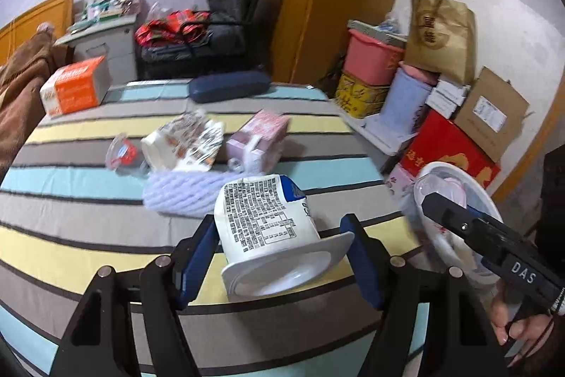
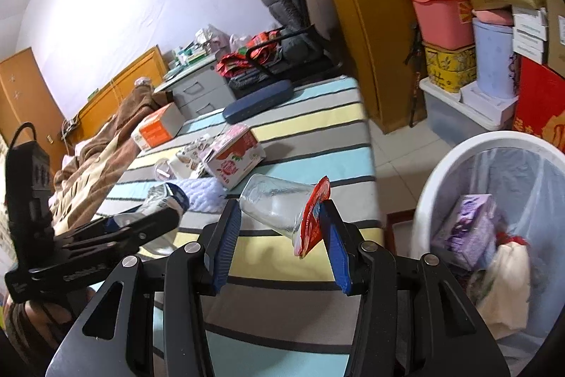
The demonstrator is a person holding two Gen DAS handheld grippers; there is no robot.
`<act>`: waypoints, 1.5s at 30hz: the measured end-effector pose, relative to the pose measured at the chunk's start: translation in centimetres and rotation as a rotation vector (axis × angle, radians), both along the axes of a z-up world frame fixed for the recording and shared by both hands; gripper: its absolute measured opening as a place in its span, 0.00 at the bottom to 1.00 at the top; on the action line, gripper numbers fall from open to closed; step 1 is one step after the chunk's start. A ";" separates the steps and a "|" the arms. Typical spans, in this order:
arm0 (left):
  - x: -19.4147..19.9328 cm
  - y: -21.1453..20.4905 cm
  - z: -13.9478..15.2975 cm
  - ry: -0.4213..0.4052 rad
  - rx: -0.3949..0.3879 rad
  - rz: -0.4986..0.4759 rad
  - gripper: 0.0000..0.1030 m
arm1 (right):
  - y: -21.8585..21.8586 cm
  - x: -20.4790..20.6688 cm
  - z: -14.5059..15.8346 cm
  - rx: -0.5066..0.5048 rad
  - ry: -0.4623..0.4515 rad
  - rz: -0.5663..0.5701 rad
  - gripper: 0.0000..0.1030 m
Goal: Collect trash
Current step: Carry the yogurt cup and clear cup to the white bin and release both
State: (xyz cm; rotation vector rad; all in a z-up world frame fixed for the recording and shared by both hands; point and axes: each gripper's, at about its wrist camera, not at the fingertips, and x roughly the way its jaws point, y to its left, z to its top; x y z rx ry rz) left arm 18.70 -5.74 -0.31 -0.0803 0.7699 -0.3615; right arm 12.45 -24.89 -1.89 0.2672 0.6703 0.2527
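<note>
Partly done. The white waste bin (image 2: 459, 158), off the foot of the striped bed (image 1: 88, 235), already holds a purple carton (image 2: 466, 232) and crumpled paper. The left hand-held gripper (image 1: 279, 249) clamps a white printed yogurt tub (image 1: 268, 228); the right hand-held gripper (image 2: 279, 228) grips a clear plastic cup (image 2: 275, 204) with a peeled red lid, just beside the bin. Neither is dropped yet. Farther from the bin, on the bed: a pink strawberry carton (image 2: 233, 158), a crushed wrapper (image 1: 183, 140), another clear cup (image 1: 123, 152).
</note>
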 end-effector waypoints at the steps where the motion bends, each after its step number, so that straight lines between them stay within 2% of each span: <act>1: -0.1 -0.5 0.4 -0.008 -0.001 -0.015 0.70 | -0.6 -0.4 0.3 0.000 -0.008 -0.014 0.46; 9: -1.1 -5.6 2.8 -0.061 -0.001 -0.137 0.70 | -4.5 -2.3 1.7 -0.026 -0.038 -0.126 0.46; 19: -2.3 -12.7 3.6 -0.072 0.003 -0.288 0.70 | -9.3 -4.3 1.9 -0.056 -0.035 -0.259 0.46; 24: -2.8 -15.9 3.4 -0.069 0.015 -0.352 0.70 | -11.2 -4.8 1.7 -0.086 -0.013 -0.307 0.46; 28: -3.2 -18.1 3.0 -0.066 0.026 -0.396 0.71 | -12.7 -4.6 0.9 -0.128 0.038 -0.361 0.46; 38: -3.5 -20.7 2.0 -0.054 0.051 -0.438 0.71 | -15.0 -4.4 -0.9 -0.159 0.136 -0.402 0.47; 41: -3.2 -20.9 1.8 -0.035 0.040 -0.434 0.71 | -15.5 -4.4 -1.1 -0.129 0.155 -0.395 0.48; 43: -3.1 -21.1 1.7 -0.030 0.034 -0.442 0.72 | -15.6 -4.4 -1.2 -0.129 0.163 -0.405 0.51; 45: -3.1 -21.2 1.7 -0.037 0.037 -0.438 0.77 | -15.6 -4.5 -1.3 -0.130 0.165 -0.411 0.59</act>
